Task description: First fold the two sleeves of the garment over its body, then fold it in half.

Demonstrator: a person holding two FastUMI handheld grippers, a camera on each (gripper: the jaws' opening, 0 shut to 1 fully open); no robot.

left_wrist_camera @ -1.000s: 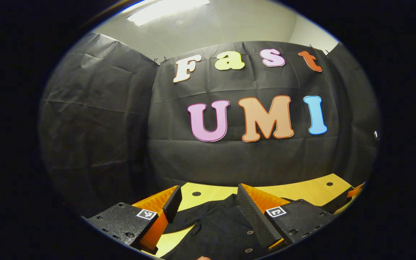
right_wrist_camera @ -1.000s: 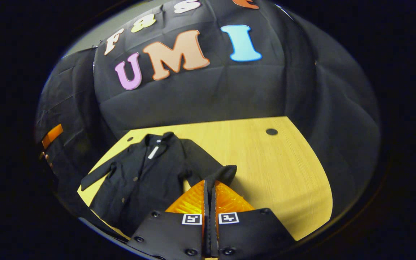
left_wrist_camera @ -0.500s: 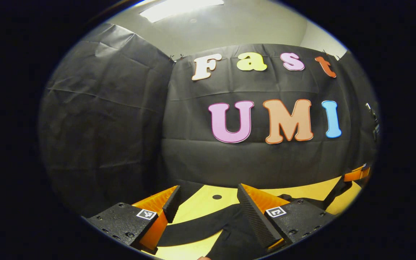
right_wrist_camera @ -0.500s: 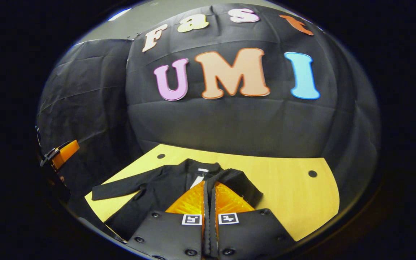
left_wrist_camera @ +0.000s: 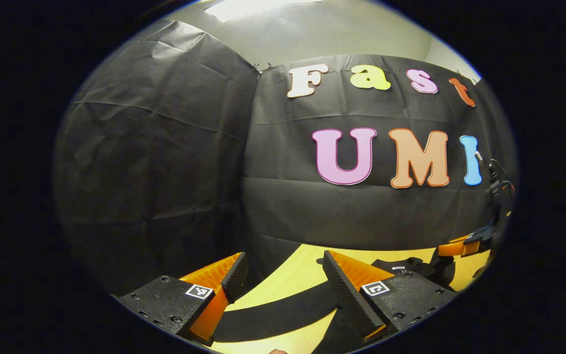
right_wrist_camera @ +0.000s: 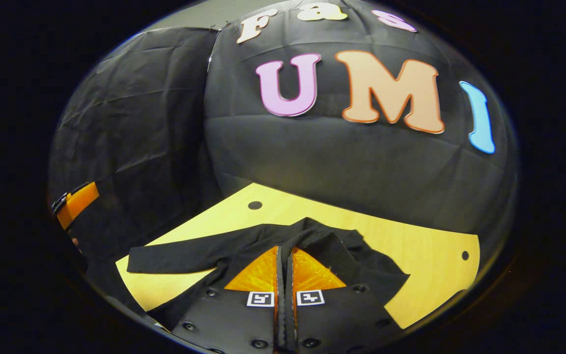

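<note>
At 6 o'clock in the right gripper view, the right gripper (right_wrist_camera: 285,248), clenched, both fingers pressed together on a fold of black cloth: the pinched sleeve (right_wrist_camera: 322,241) of a black long-sleeved button-up jacket (right_wrist_camera: 361,268). Sleeve raised off the body and draped over the fingertips, its cloth falling away toward 4 o'clock. Jacket itself spread on a yellow wood-grain table (right_wrist_camera: 410,243), collar end toward 12 o'clock, hem end hidden behind the gripper at 6 o'clock. Other, outstretched sleeve (right_wrist_camera: 175,256) flat on the tabletop, reaching from the jacket's shoulder toward 9 o'clock, with bare wood on either side of it. Two small dark round holes in the table, one (right_wrist_camera: 255,205) at about 11 o'clock beyond the collar, another near the edge at 3 o'clock. Far off at 9 o'clock, beside the table's edge, the left gripper (right_wrist_camera: 77,200), too small there to judge its jaws. At 6 o'clock in the left gripper view, the left gripper (left_wrist_camera: 284,259) released, fingers spread wide and grasping nothing, above the table (left_wrist_camera: 293,275). Below and between those fingers, the outstretched sleeve (left_wrist_camera: 273,314), running from 7 o'clock toward 5 o'clock, apart from both fingers. At 4 o'clock, the jacket's collar end (left_wrist_camera: 410,265) and, just above it, the right gripper (left_wrist_camera: 452,250).
</note>
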